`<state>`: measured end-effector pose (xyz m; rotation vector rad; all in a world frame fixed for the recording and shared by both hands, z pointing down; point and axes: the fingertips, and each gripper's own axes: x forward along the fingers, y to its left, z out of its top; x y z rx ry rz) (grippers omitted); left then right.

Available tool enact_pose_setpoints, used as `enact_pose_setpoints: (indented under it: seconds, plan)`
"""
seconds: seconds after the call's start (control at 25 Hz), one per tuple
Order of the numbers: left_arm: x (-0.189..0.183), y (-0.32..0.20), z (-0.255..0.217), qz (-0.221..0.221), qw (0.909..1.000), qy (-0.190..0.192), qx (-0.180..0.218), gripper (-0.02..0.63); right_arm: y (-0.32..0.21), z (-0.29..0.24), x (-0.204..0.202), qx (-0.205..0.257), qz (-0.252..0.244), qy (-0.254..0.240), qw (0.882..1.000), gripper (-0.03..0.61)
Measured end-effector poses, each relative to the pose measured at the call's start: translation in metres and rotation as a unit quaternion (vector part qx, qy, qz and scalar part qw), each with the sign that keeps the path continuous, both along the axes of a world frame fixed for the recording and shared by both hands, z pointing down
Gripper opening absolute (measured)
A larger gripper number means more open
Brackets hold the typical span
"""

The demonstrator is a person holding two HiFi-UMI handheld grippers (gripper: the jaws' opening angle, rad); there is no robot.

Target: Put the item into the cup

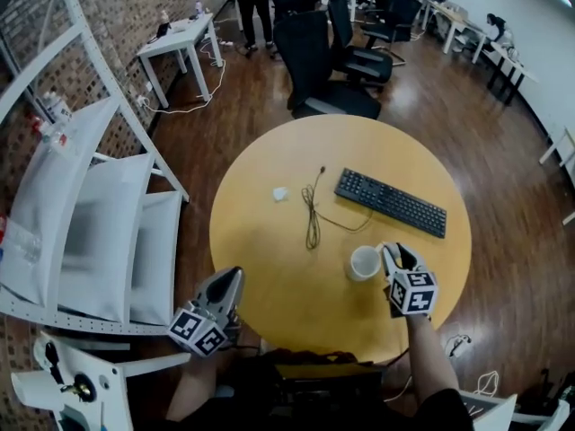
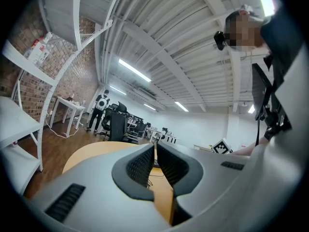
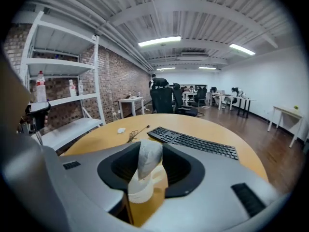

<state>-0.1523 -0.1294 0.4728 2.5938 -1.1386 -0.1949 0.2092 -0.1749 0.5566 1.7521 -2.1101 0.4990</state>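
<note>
A white cup stands on the round wooden table, near its front right. My right gripper hovers just right of the cup. Its jaws are shut on a crumpled white wad that stands upright between the pads, and the cup sits directly below and in front of it. A second small white wad lies on the table to the left of a black cable. My left gripper hangs at the table's front left edge, jaws shut with nothing between them.
A black keyboard lies behind the cup. White shelving stands to the left of the table. Black office chairs crowd the far side, and a person stands at the back of the room.
</note>
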Motion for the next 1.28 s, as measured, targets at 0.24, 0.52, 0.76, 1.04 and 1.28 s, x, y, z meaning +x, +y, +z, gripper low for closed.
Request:
enact_pose_setpoints:
  seconds: [0.24,0.52,0.76,1.04,1.28]
  plan:
    - [-0.033,0.003,0.009,-0.025,0.9996,0.014,-0.008,0.011,0.000,0.004,-0.037,-0.001,-0.053,0.013,0.998,0.147]
    - [-0.039,0.003,0.010,-0.023,0.9995,0.021,-0.006,0.011,0.005,0.025,-0.042,-0.032,-0.055,-0.004,0.998,0.216]
    - [-0.032,-0.005,0.008,-0.008,0.9999,0.015,0.002,0.011,0.018,0.004,-0.025,0.003,-0.023,-0.054,0.998,0.216]
    - [0.000,-0.020,-0.004,0.025,0.9995,0.011,0.016,0.012,0.058,-0.049,0.014,0.104,0.002,-0.103,0.989,0.124]
    - [0.025,-0.029,-0.013,0.056,0.9980,0.008,0.030,0.011,0.094,-0.077,0.053,0.162,0.059,-0.113,0.979,0.026]
